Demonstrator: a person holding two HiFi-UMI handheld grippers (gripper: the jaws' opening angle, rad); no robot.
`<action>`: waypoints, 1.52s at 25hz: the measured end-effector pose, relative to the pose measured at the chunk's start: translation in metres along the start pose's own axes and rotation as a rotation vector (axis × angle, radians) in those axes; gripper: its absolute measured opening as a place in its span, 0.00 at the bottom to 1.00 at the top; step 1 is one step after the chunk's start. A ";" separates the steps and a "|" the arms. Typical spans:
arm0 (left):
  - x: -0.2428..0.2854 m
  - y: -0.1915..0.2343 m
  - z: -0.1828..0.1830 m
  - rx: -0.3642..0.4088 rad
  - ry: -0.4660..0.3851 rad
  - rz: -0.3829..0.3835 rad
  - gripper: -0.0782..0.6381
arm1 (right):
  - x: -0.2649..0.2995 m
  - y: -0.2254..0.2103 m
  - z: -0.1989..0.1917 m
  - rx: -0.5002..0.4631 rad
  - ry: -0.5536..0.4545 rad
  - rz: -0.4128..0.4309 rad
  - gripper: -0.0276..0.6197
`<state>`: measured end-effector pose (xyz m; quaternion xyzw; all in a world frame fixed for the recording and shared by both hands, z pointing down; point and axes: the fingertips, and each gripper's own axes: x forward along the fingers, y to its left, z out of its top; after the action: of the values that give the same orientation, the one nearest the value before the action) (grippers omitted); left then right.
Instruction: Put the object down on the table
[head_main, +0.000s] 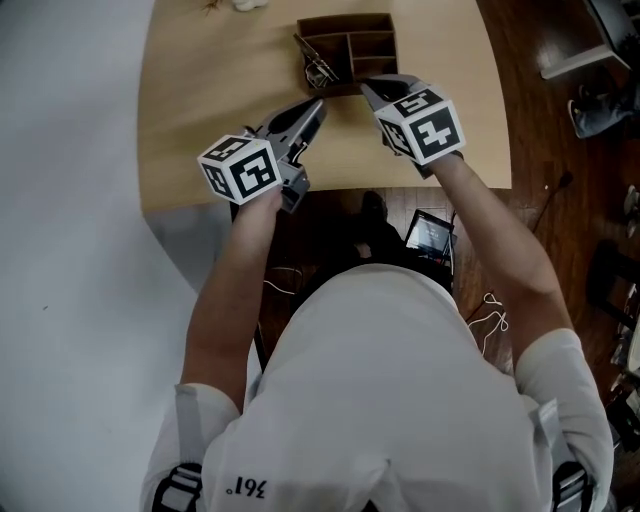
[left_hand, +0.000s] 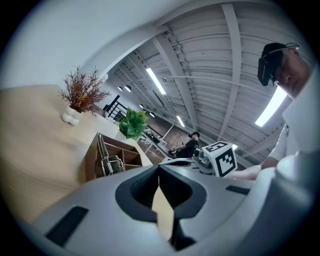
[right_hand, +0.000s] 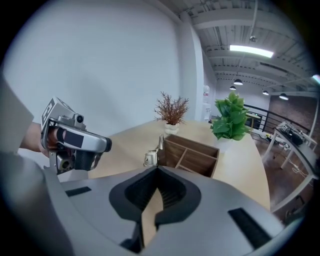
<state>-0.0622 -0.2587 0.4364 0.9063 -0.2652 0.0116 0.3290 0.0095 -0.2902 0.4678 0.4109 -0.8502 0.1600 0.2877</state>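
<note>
A wooden organizer box (head_main: 365, 45) with several compartments stands at the far middle of the light wooden table (head_main: 200, 110). A shiny metal utensil (head_main: 318, 68) leans in its left compartment, and the same utensil (right_hand: 152, 156) shows in the right gripper view. My left gripper (head_main: 319, 104) hovers over the table just short of the box, jaws shut with nothing between them. My right gripper (head_main: 367, 88) sits at the box's near edge, also shut and empty. In each gripper view the jaws meet at their tips, with only table showing below them.
A vase of dried twigs (right_hand: 171, 114) and a green potted plant (right_hand: 230, 120) stand beyond the box. The table's near edge (head_main: 330, 190) runs just below both hands. On the dark floor beneath lie a lit screen (head_main: 430, 235) and cables.
</note>
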 end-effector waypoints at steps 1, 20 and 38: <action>-0.002 -0.003 0.000 0.007 0.001 0.002 0.12 | -0.004 0.002 0.000 -0.001 -0.002 -0.003 0.05; -0.041 -0.068 0.009 0.109 -0.024 -0.045 0.12 | -0.064 0.031 0.008 0.005 -0.072 -0.023 0.05; -0.066 -0.120 0.012 0.090 -0.046 -0.103 0.11 | -0.135 0.030 0.007 0.072 -0.154 -0.051 0.05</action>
<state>-0.0619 -0.1574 0.3431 0.9326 -0.2248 -0.0145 0.2819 0.0499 -0.1938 0.3773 0.4537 -0.8527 0.1508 0.2105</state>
